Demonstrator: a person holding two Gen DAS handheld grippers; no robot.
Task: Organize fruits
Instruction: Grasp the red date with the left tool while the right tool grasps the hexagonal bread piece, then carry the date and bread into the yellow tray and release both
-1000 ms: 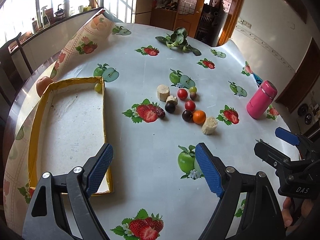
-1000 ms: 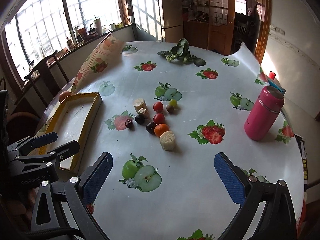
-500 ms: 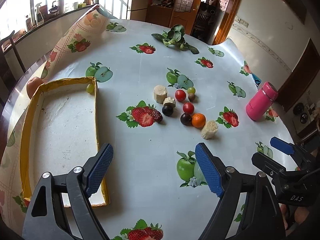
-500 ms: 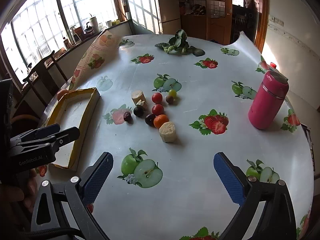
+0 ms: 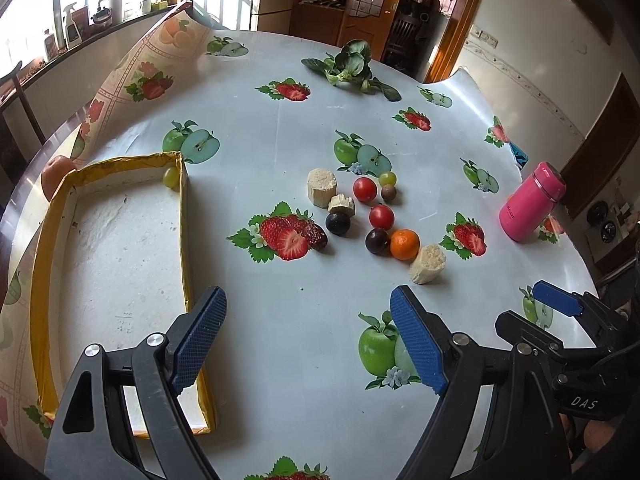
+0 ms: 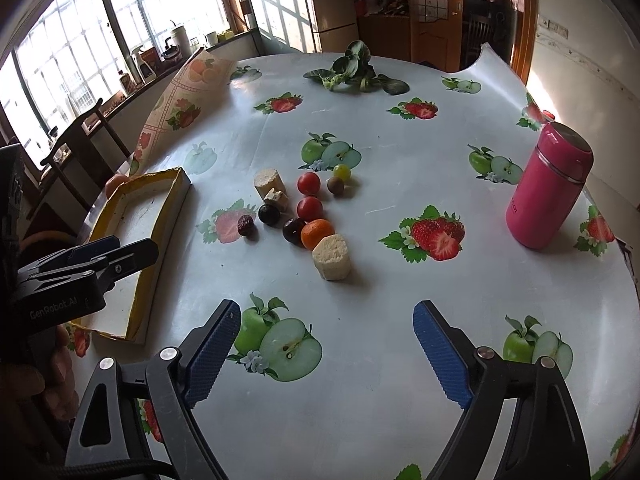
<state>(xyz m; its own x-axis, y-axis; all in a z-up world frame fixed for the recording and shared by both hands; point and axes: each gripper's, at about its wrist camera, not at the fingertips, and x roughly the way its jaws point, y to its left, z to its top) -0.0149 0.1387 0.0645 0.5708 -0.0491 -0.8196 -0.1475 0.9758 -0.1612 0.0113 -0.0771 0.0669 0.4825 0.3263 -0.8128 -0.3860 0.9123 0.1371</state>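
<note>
Left gripper [image 5: 308,340]: I keep it wide open, now nearer the tray [image 5: 184,216].
Right gripper [image 6: 324,356]: still wide open, empty.
Fruits [image 5: 372,216]: not moved.

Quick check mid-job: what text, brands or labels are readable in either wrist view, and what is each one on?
"DAS": on the right gripper body, left wrist view.
"GenRobot.AI": on the left gripper body, right wrist view.
Pink bottle: white lettering on its side, too small and blurred to read.
Windowsill bottles: labels unreadable.

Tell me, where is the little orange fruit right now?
The orange fruit sits on the table in the middle cluster, toward the near end. It is between a dark plum on its left and a pale cut chunk in front.
</note>
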